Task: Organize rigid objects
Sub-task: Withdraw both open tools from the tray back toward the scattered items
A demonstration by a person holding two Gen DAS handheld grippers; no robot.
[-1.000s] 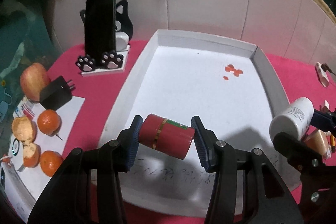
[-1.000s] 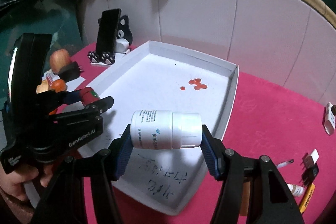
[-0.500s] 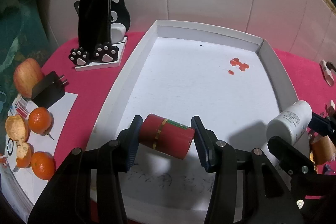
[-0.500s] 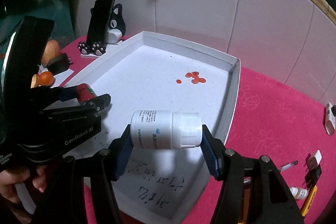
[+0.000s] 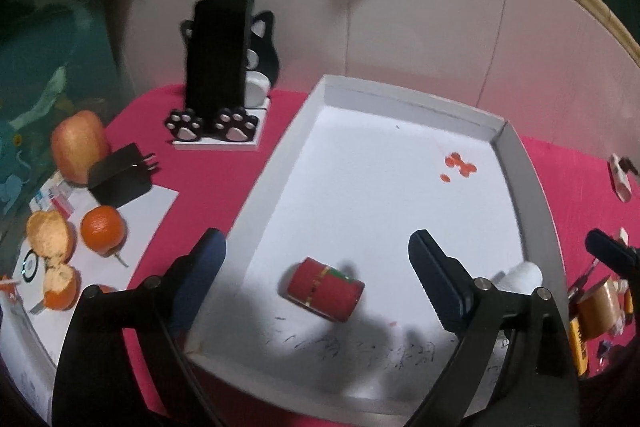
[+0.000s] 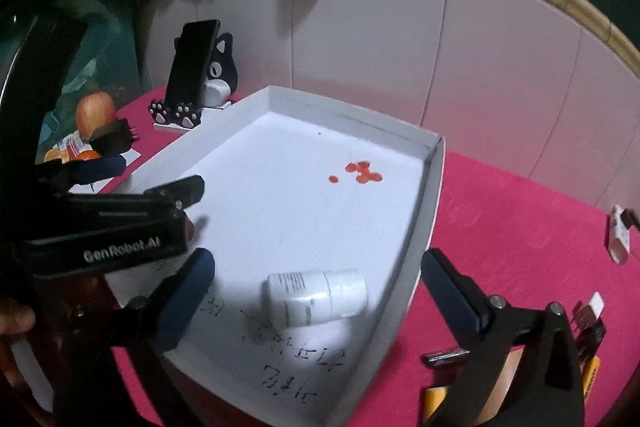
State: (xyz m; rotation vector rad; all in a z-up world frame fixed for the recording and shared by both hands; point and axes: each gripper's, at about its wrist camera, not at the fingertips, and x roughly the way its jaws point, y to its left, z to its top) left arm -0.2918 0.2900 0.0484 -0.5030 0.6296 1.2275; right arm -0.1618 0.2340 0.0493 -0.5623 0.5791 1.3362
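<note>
A red cylinder with a gold band (image 5: 325, 291) lies on its side on the floor of the white tray (image 5: 280, 163), near the front. My left gripper (image 5: 318, 285) is open above it, its fingers wide on either side. A white pill bottle (image 6: 318, 297) lies on its side in the tray (image 6: 434, 187) near the front right wall; a part of it shows in the left wrist view (image 5: 520, 277). My right gripper (image 6: 318, 293) is open around it and holds nothing.
A phone on a black cat stand (image 5: 222, 67) is at the back left. An apple (image 5: 78, 147), a black charger (image 5: 120, 175) and oranges (image 5: 102, 229) lie left. Small items (image 6: 592, 319) lie on the red cloth at right. Red spots (image 5: 460, 165) mark the tray.
Both grippers opened. The red cylinder and the white bottle left the fingers and now lie on the tray floor.
</note>
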